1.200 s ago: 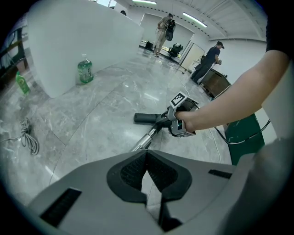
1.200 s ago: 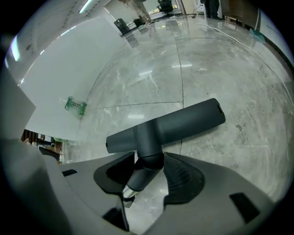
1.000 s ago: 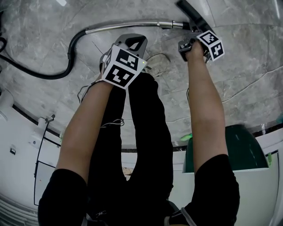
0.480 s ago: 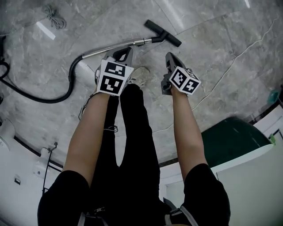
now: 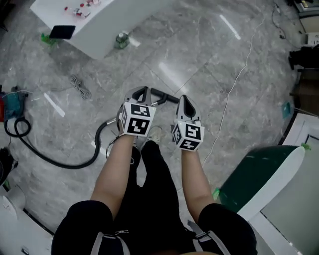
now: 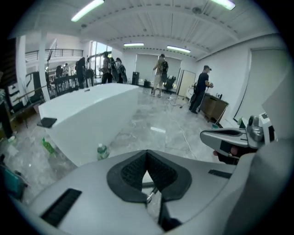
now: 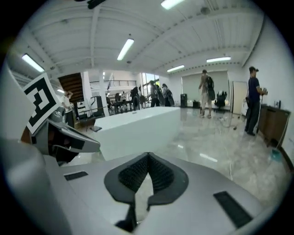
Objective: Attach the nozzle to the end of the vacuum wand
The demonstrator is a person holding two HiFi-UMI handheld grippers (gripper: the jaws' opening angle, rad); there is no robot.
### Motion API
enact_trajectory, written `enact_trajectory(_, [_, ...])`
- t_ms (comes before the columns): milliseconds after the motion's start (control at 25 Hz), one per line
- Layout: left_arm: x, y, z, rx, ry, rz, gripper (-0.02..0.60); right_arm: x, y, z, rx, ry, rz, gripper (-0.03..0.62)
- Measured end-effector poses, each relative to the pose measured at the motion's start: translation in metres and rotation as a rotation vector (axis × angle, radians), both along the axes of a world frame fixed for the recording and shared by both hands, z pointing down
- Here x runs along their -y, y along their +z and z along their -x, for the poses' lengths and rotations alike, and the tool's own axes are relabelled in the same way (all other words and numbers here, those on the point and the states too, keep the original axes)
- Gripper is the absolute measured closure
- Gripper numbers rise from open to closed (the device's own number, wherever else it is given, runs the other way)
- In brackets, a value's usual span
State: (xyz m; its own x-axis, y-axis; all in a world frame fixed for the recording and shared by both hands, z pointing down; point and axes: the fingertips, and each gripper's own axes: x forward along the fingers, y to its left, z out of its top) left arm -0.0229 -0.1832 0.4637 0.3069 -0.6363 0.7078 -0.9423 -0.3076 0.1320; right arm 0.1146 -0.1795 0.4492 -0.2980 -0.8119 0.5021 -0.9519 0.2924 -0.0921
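Below, nozzle (image 5: 166, 95) on floor (image 5: 209, 55), left tongs (image 6: 147, 154) closed, right tongs (image 7: 147, 156) closed

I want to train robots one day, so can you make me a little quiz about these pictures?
1. True or false: the left claw and the right claw are both shut and empty.
2. Where does the nozzle lie? A on the floor, B on a chair, C in a claw.
3. Fill in: the bottle beside the white table is ____.
Key: 1 true; 2 A; 3 green.
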Motion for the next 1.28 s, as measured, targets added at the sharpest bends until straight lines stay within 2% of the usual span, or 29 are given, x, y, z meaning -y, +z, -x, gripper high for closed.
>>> enact_trajectory(160, [0.001,-0.136,-0.006,-0.044,0.017,-0.136,0.572,-0.001,-0.144,0.025,-0.034,0.004,-0.16,0.579])
enact_trajectory(280, [-0.019,-0.22,-0.011,-0.043,0.05,-0.199,0.572,-0.026,-0.229,0.032,-0.062,0.015,-0.22,0.58])
enact_trajectory(400, [-0.023,-0.292,-0.014,-0.04,0.073,-0.281,0.572,-0.039,-0.293,0.02,0.028,0.075,-0.262,0.58])
enact_trajectory(520, [-0.029,-0.344,-0.025,-0.027,0.109,-0.356,0.572,-0.044,-0.337,0.0,0.129,0.129,-0.292,0.58])
enact_trajectory(720, [-0.046,-0.4,-0.048,-0.059,0.115,-0.404,0.572,-0.058,-0.389,-0.024,0.178,0.116,-0.341,0.58])
enact_trajectory(960, [-0.051,-0.445,-0.053,-0.03,0.1,-0.498,0.572,-0.064,-0.439,-0.034,0.199,0.057,-0.419,0.58])
enact_trajectory(1120, [-0.056,-0.458,-0.059,0.029,0.106,-0.549,0.572,-0.066,-0.459,-0.038,0.236,0.003,-0.446,0.581])
enact_trajectory(1280, [-0.059,-0.46,-0.064,-0.004,0.095,-0.535,0.572,-0.068,-0.467,-0.041,0.258,-0.01,-0.455,0.58])
